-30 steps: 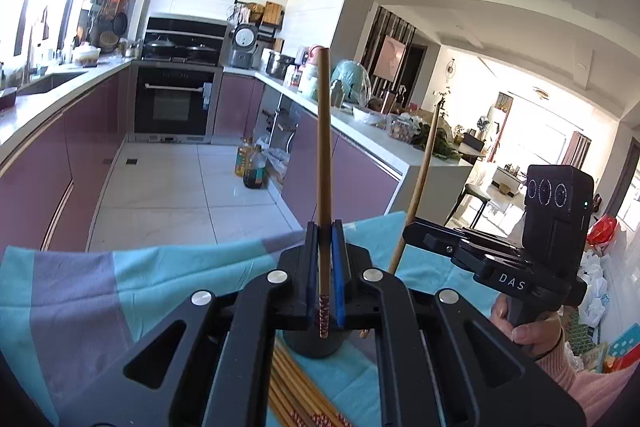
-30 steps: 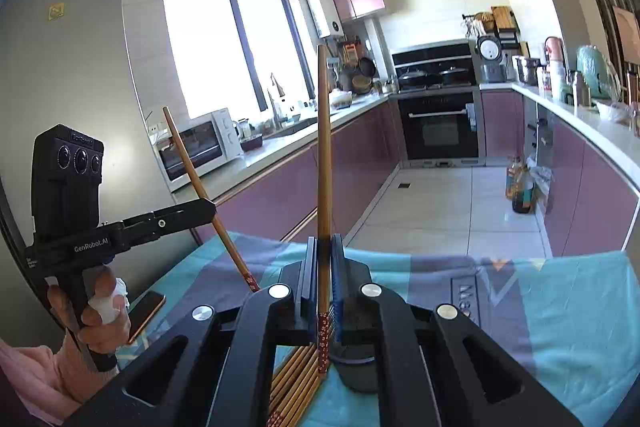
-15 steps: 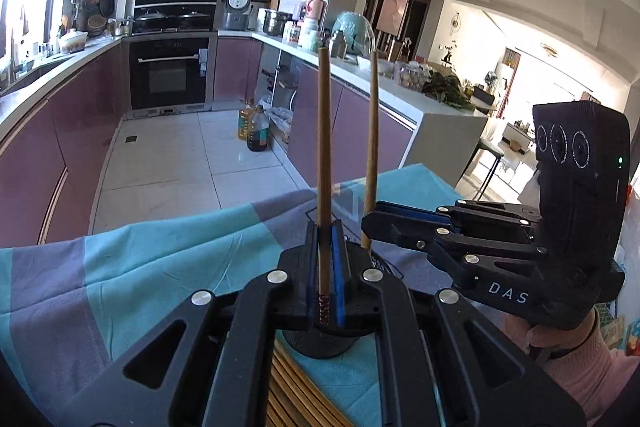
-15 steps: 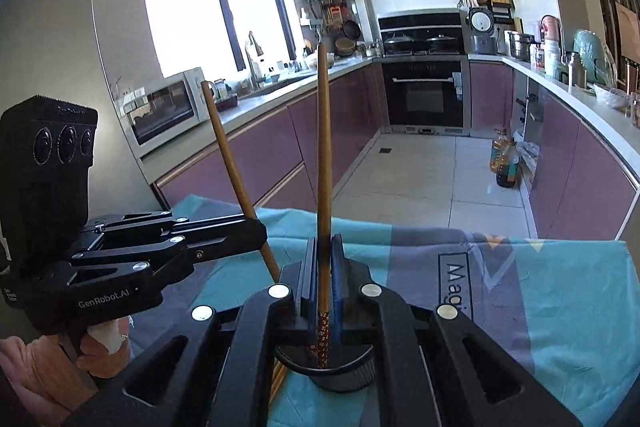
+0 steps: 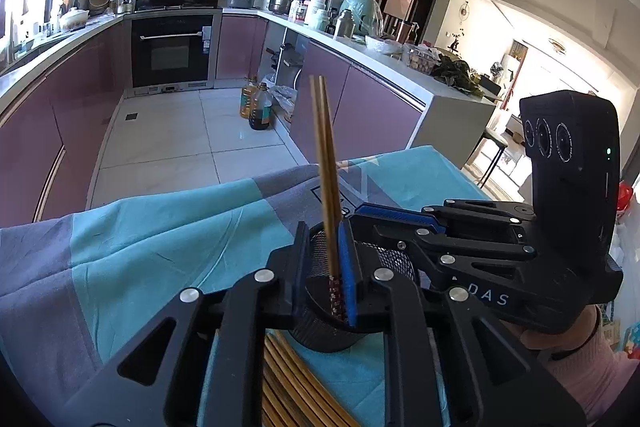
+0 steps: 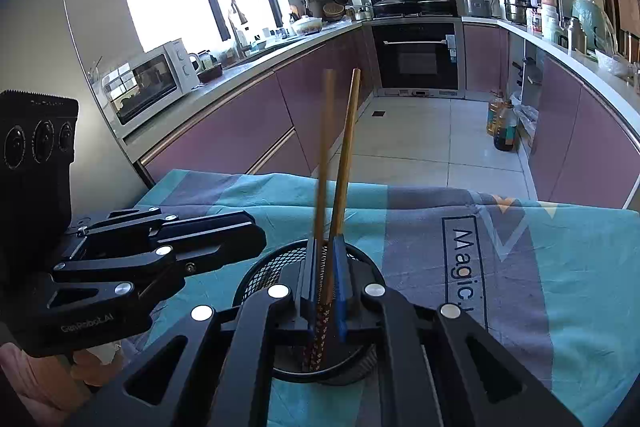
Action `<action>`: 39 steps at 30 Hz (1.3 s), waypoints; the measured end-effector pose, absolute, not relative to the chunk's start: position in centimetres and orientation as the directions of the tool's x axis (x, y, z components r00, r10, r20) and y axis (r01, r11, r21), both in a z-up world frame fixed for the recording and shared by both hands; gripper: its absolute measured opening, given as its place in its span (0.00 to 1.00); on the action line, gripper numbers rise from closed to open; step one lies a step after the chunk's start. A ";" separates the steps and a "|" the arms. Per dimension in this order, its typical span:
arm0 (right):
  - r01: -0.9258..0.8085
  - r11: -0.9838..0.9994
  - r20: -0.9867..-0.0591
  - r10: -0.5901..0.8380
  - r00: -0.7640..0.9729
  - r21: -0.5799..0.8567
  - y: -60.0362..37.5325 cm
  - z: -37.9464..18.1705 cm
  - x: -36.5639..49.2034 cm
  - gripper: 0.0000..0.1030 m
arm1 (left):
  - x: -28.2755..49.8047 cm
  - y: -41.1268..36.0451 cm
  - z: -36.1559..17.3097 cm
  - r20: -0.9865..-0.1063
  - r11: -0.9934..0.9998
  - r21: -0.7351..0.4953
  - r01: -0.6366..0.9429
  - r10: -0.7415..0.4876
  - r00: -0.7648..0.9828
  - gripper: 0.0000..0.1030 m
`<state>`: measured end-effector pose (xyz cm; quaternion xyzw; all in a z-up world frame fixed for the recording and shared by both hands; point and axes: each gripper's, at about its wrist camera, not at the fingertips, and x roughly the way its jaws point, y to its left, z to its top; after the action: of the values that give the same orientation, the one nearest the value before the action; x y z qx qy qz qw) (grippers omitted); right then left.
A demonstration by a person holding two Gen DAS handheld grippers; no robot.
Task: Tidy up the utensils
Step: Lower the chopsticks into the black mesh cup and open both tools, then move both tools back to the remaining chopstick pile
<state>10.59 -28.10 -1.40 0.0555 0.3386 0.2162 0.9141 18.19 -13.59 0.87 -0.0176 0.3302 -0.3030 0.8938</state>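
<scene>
A black mesh utensil cup point(image 5: 320, 331) stands on the blue and grey cloth point(image 5: 168, 235); it also shows in the right wrist view point(image 6: 276, 271). Two wooden chopsticks point(image 5: 326, 163) stand upright in it, seen too in the right wrist view point(image 6: 340, 163). My left gripper point(image 5: 326, 247) is open just above the cup, its fingers apart on either side of the chopsticks. My right gripper point(image 6: 325, 255) is open over the cup as well, its fingers loosely around them. A bundle of chopsticks point(image 5: 296, 387) lies on the cloth below the cup.
The cloth-covered table ends at its far edge point(image 6: 400, 187), with kitchen floor beyond. The right gripper's body point(image 5: 500, 267) sits close on the right of the cup, and the left gripper's body point(image 6: 120, 259) on the left.
Both grippers came down over the cup and opened. The two chopsticks slid out of the jaws and now stand in the cup.
</scene>
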 end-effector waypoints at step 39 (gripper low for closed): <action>-0.416 0.872 -0.729 0.459 0.508 0.258 -22.8 -10.2 3.1 0.30 | 9.3 -6.1 -10.6 -0.755 0.899 -0.141 0.415 -0.369 0.542 0.35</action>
<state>3.11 -22.79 -10.19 0.0247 0.4273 0.2520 0.8679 9.33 -6.06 -10.56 0.0272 0.4233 -0.2233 0.8776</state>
